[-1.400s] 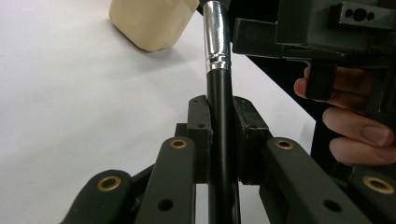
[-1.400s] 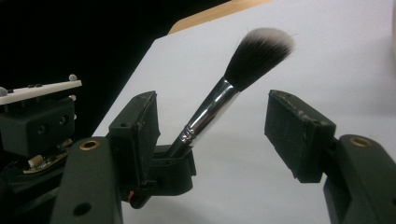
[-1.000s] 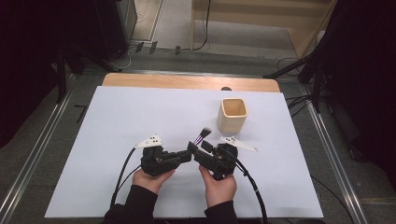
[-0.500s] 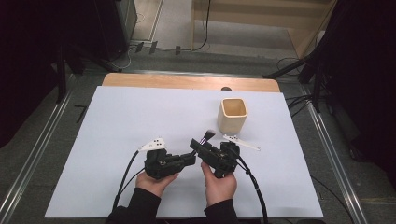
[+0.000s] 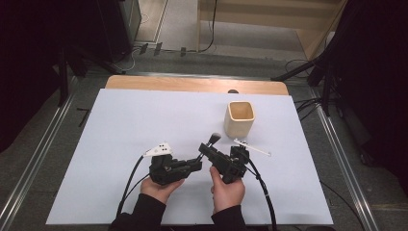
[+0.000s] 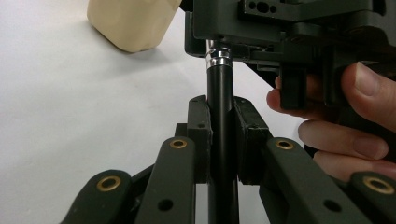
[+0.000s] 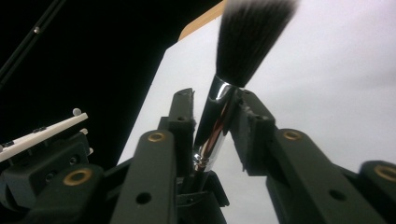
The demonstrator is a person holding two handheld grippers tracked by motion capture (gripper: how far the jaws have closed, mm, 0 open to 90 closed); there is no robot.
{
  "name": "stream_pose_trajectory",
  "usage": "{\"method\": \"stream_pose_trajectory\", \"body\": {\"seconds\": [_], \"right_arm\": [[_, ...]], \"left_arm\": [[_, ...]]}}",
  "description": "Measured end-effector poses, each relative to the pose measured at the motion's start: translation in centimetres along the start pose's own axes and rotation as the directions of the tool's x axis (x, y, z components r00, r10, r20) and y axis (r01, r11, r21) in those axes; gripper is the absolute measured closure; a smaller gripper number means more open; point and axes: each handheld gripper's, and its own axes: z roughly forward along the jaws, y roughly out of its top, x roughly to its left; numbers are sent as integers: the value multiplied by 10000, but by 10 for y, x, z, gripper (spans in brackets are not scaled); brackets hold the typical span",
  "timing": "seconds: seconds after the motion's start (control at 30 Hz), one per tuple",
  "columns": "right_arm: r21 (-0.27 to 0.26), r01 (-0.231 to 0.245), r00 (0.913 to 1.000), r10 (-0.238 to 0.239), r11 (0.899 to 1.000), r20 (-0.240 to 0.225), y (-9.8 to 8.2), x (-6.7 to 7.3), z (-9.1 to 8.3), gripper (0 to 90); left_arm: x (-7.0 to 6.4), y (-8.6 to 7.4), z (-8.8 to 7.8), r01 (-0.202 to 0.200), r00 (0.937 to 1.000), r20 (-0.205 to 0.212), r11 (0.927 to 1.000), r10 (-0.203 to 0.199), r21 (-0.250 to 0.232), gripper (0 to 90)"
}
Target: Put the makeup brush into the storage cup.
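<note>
While the left gripper [image 5: 196, 165] is clamping the black handle of a makeup brush [image 6: 219, 107] squarely between its two pads, the right gripper [image 5: 206, 150] is taking the same brush farther up, around the chrome ferrule just below the bristles. Its jaws have just been closing, and the brush is standing between them. In the right gripper view the ferrule [image 7: 215, 122] is leaning across the gap, lying against the pad on one side, while the opposite pad is meeting it only near the top, so this grip is looking narrow but not yet square. The bristle head [image 5: 214, 138] is sticking out past the right jaw tips, pointing up-table toward the pale square cup [image 5: 239, 118], which is standing well ahead of both pairs of jaws on the white table cover [image 5: 120, 125].

Several things could be going wrong from here, in my judgement. Since the ferrule is smooth, round and slanted between the pads, it could be squirting sideways or twisting as the pads finish pressing. If the left jaws let go before the right pair is seated, the brush may be swinging down by its handle or dropping onto the cover. With both grippers so close together, a small misjudged turn could also be knocking one against the other.
</note>
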Motion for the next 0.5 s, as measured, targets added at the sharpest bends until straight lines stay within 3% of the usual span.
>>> {"method": "stream_pose_trajectory", "body": {"seconds": [0.37, 0.5], "right_arm": [[45, -508, 9980, 509, 9987, -379, 0, -3, 0, 760], [-24, -446, 9973, 443, 9990, -593, 0, -4, -1, 766]], "left_arm": [[1, -1, 2, -10, 10000, 87, 10000, 9, 90, 797], [0, 1, 2, 30, 10000, 87, 9998, -31, 173, 795]]}}
